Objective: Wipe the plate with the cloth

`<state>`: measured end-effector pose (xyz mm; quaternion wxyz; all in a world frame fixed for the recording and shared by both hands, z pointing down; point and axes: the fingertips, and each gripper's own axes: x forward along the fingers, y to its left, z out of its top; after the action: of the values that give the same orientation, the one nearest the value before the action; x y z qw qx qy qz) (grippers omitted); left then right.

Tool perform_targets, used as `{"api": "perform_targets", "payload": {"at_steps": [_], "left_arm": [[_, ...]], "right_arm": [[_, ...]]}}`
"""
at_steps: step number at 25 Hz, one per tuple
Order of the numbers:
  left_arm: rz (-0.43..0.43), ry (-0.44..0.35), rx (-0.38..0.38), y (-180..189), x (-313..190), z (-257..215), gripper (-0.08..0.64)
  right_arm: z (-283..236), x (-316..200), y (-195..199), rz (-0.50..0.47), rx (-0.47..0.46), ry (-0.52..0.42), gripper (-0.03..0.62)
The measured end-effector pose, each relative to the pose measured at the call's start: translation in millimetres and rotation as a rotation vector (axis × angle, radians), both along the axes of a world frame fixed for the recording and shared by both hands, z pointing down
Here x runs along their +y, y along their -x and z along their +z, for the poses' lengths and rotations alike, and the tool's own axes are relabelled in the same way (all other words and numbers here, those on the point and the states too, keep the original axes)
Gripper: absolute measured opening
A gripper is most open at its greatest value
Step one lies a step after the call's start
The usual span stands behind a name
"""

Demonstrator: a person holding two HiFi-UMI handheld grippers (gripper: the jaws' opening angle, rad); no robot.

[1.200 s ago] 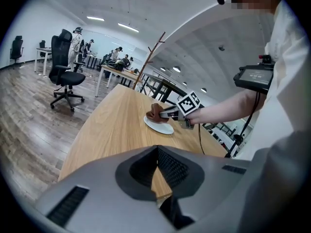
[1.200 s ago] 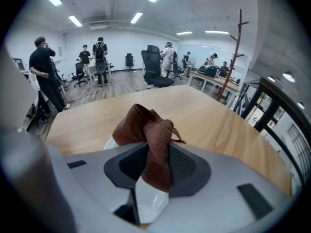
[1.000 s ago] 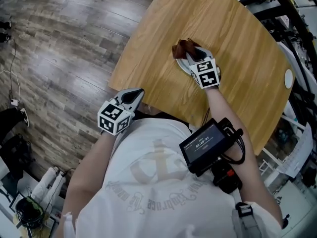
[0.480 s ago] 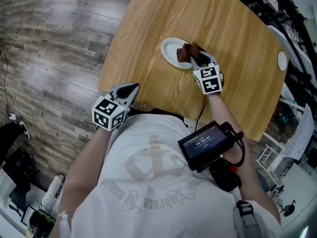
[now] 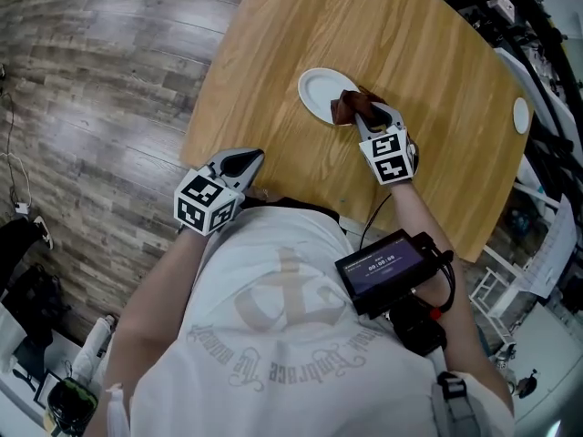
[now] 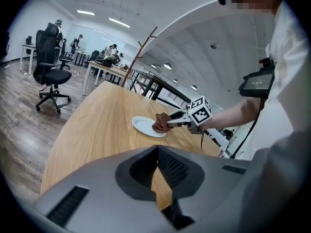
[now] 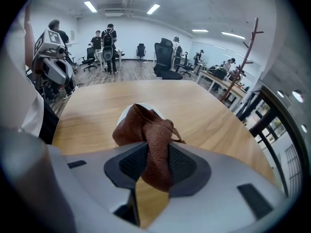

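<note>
A small white plate (image 5: 321,92) lies on the round wooden table (image 5: 428,71). My right gripper (image 5: 368,114) is shut on a bunched brown cloth (image 5: 347,106), which rests on the plate's near right edge. In the right gripper view the cloth (image 7: 148,131) is pinched between the jaws and hides most of the plate (image 7: 125,113). My left gripper (image 5: 239,164) hovers at the table's near edge, shut with nothing in it. The left gripper view shows the plate (image 6: 146,126), the cloth (image 6: 159,123) and the right gripper (image 6: 171,124) from the side.
A small white disc (image 5: 520,115) lies near the table's right edge. Black metal frames (image 5: 510,7) stand past the table's far side. Wooden floor (image 5: 100,80) lies to the left. Office chairs (image 6: 48,62) and people stand further back in the room.
The cloth has slid with my right gripper from over the plate's middle to its near right edge, so more of the white plate shows. The left gripper has barely moved.
</note>
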<state>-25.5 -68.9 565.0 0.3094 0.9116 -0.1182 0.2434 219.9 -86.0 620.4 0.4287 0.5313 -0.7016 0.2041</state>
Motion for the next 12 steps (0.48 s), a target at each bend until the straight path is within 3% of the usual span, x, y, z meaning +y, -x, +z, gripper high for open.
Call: {"api": "perform_targets", "payload": {"at_steps": [8,12], "left_arm": [[-0.075,0.006,-0.016,16.0,-0.7,-5.4,0.011],[-0.094,0.007,-0.015,16.4,-0.4,-5.4,0.011]], "right_arm": [[-8.4,-66.7,39.1,-0.026,-0.105,-0.028,0.127],[-1.8,-79.9,63.2,-0.087,-0.113,-0.005,0.129]]}}
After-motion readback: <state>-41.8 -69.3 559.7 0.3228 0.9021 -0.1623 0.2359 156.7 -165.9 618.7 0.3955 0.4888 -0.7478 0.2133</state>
